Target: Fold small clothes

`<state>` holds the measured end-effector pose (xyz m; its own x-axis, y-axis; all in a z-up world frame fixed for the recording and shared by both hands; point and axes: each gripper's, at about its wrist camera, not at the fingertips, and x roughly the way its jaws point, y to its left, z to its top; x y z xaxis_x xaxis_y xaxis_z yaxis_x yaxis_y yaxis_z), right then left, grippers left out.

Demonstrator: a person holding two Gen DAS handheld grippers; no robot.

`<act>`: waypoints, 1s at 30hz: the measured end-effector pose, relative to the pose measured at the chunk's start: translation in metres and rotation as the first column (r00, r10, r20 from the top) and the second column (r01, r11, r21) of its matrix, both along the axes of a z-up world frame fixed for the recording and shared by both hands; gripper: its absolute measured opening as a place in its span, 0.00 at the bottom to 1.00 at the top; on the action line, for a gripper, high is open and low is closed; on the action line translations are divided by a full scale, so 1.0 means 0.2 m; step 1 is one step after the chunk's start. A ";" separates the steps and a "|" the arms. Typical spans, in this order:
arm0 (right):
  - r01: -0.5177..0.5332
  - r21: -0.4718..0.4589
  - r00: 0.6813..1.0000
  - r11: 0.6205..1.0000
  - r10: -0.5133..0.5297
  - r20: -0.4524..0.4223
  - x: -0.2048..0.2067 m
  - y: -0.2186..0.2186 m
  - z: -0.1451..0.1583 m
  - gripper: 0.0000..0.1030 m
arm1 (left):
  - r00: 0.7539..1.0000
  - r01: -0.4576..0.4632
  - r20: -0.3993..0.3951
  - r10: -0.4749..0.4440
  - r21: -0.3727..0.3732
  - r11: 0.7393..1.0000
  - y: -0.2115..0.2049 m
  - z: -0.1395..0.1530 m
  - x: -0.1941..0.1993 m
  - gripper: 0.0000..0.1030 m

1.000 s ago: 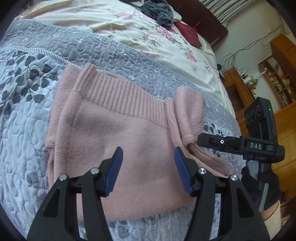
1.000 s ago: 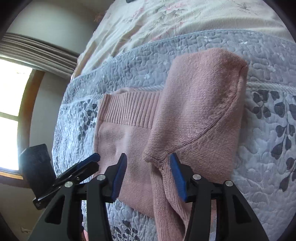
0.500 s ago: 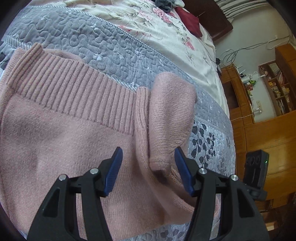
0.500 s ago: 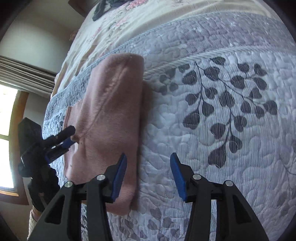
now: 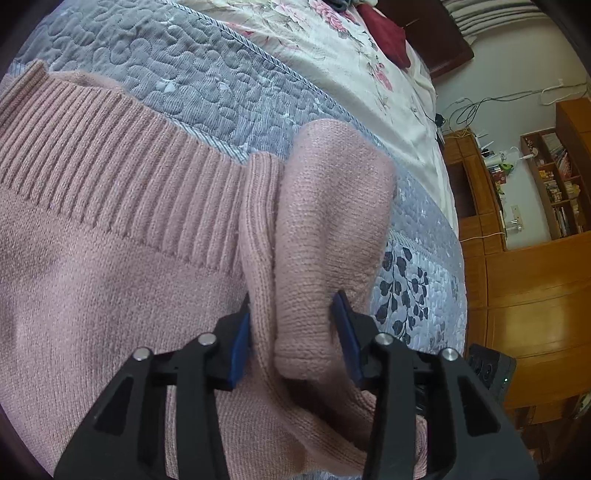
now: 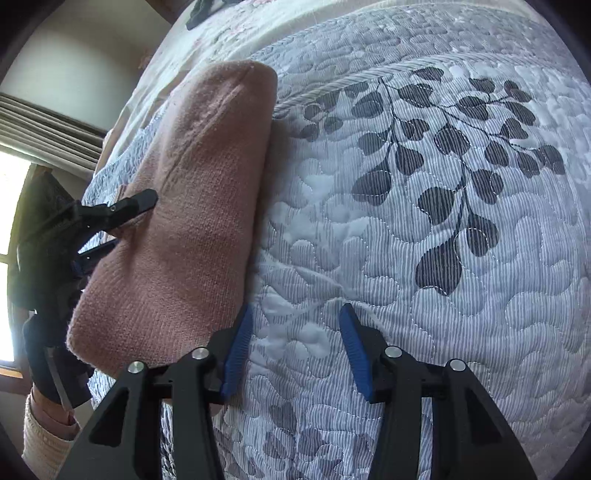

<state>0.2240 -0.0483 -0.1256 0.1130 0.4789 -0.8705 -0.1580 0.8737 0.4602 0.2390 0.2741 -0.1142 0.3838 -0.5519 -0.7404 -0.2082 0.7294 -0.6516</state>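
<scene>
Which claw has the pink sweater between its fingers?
The left claw, closed on the pink sweater's folded sleeve; the right claw is open over quilt.

1. A bed, spread with a grey quilted coverlet (image 6: 424,258) stitched in pebble shapes and printed with dark leaf sprays
2. Beyond it, a cream sheet (image 5: 332,48) with pink flowers, a dark red cloth (image 5: 388,33) lying near the dark wooden headboard (image 5: 443,40)
3. White wall (image 5: 517,66) with loose cables (image 5: 480,107) trailing down
4. Orange-brown wooden cabinets (image 5: 535,288) and open shelves (image 5: 554,177) crowded with small items
5. Bright window (image 6: 11,192) in a wooden frame, striped curtain (image 6: 48,125) gathered above, pale wall (image 6: 81,55) alongside
</scene>
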 end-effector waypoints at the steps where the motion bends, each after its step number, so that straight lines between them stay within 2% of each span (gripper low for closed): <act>1: -0.001 -0.004 1.000 1.000 0.001 0.002 0.00 0.00 0.00 0.48 | 1.000 -0.003 0.010 0.003 0.002 1.000 0.00 0.01 -0.01 0.27; 4: 0.005 -0.010 1.000 1.000 -0.005 0.005 -0.02 0.04 0.00 0.48 | 0.999 -0.012 0.048 0.012 0.000 1.000 0.01 0.06 -0.03 0.22; 10: -0.005 -0.022 1.000 1.000 0.005 0.015 -0.07 0.07 0.03 0.48 | 0.989 -0.023 0.146 0.027 -0.031 0.999 0.10 0.24 -0.11 0.20; 17: -0.029 -0.005 0.999 1.000 0.029 0.032 -0.09 0.23 0.07 0.48 | 0.976 -0.066 0.206 0.067 -0.014 0.998 0.40 0.41 -0.22 0.20; 21: -0.056 0.006 0.998 0.998 0.056 0.039 -0.09 0.34 0.08 0.48 | 0.973 -0.110 0.204 0.105 0.011 0.994 0.61 0.44 -0.29 0.19; 25: -0.093 0.006 0.995 0.996 0.092 0.043 -0.10 0.45 0.08 0.48 | 0.969 -0.172 0.179 0.171 -0.007 0.985 0.82 0.41 -0.36 0.18; 30: -0.145 0.001 0.988 0.989 0.145 0.053 -0.11 0.54 0.07 0.48 | 0.961 -0.227 0.166 0.222 0.012 0.974 1.02 0.38 -0.44 0.17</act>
